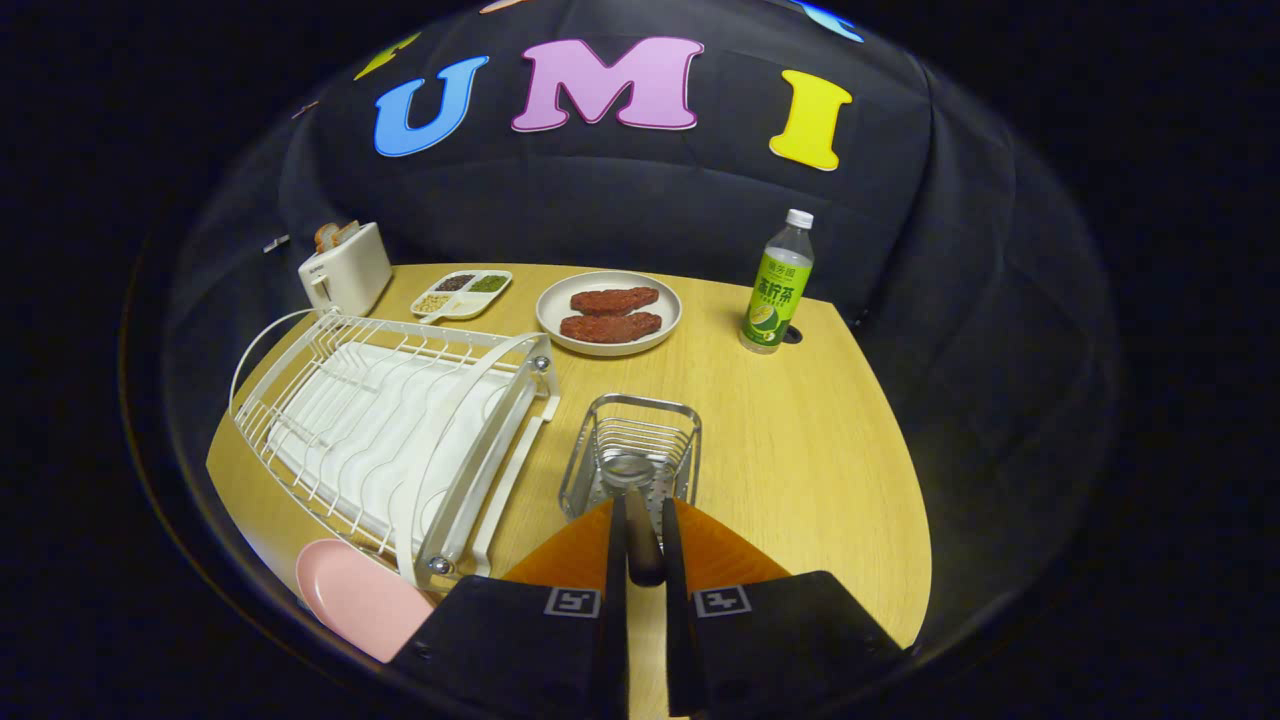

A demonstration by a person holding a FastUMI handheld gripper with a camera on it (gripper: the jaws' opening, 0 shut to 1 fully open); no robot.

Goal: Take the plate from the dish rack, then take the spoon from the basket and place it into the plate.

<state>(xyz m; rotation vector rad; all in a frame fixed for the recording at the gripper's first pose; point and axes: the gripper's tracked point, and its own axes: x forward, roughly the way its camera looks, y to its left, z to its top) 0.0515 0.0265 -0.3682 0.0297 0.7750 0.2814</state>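
Shiny wire basket (632, 452), matt wooden table (800, 450)

Spoon (640, 520) in jaws — over basket (632, 450)

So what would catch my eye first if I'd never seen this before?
Probably the gripper up close, its two fingers shut on a spoon held over the wire basket. Beside it lies the big white dish rack, with a pink plate at its near end. Farther back on the table stands a green bottle.
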